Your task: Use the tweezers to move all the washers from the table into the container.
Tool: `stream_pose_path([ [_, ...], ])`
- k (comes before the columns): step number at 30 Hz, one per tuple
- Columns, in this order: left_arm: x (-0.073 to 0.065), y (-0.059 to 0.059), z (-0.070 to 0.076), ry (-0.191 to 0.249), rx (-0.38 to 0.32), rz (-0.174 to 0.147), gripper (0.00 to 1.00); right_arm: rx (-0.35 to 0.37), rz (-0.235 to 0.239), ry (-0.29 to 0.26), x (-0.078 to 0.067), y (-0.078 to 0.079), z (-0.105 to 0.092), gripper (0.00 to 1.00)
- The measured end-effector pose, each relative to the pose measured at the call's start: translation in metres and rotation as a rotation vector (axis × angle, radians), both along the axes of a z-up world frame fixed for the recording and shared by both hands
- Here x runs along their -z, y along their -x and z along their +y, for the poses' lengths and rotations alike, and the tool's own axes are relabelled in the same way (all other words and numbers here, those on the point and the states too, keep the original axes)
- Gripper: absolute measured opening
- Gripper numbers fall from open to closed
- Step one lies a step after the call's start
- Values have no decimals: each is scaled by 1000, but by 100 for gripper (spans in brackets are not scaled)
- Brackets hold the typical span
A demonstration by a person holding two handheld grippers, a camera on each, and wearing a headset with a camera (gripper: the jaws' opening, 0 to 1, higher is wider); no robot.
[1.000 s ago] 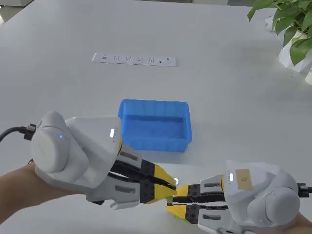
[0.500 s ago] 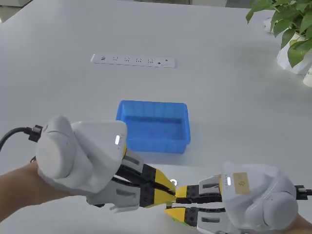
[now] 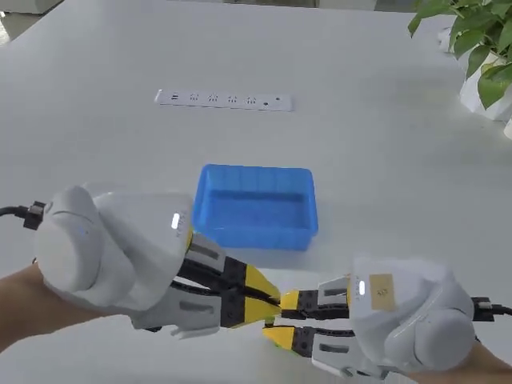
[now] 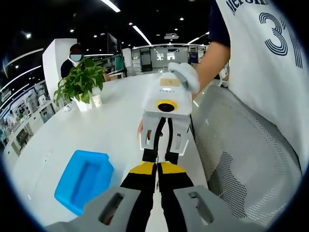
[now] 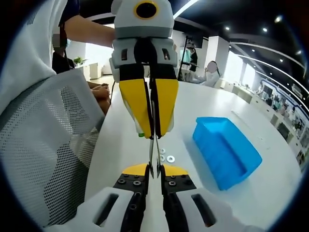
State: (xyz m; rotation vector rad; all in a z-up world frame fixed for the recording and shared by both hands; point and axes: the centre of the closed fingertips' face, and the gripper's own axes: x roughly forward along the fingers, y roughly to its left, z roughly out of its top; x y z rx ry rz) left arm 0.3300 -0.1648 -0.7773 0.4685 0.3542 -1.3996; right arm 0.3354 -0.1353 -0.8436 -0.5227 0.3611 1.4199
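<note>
Two grippers meet tip to tip at the near edge of the table [image 3: 384,160]. Compared with one second ago, the right gripper [image 5: 153,170] sits closer to the left gripper [image 4: 157,168] in the head view, and one of the washers [image 5: 162,157], which showed just beyond their tips, is now covered by them. Judgement: the tool is being passed or re-seated between the grippers, and none of the washers is lifted yet.

Tweezers [image 5: 152,147]: thin, straight blades of bright metal. The left gripper's jaws are clamped on one end. The right gripper's jaws are drawn tight on the other end. Both jaw sets have hard yellow tips on black linkages under smooth white plastic housings.

Washers: three small flat metal rings, loose on the table just beside the tweezers, near the container [image 3: 256,236] but outside it.

Table: smooth matte white. Thin rings lie flush on it, so a pick probably calls for a pinch at the ring's edge.

Container: rectangular tray of glossy blue plastic with rounded corners and a raised rim. Its floor shows plain blue.

Farther off lies a long, flat white power strip [image 3: 224,100]. At the far right corner stands a leafy green plant [image 3: 480,40] in a white pot [image 3: 484,90].
</note>
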Motion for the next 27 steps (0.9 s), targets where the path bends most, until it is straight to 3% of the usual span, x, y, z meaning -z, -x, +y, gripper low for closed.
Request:
stream_pose_path([
  [12, -3, -14, -10, 21, 52, -28, 6, 78, -25, -5, -3, -18, -11, 12],
  [27, 6, -25, -14, 17, 52, -4, 6, 117, 13, 9, 6, -29, -17, 12],
])
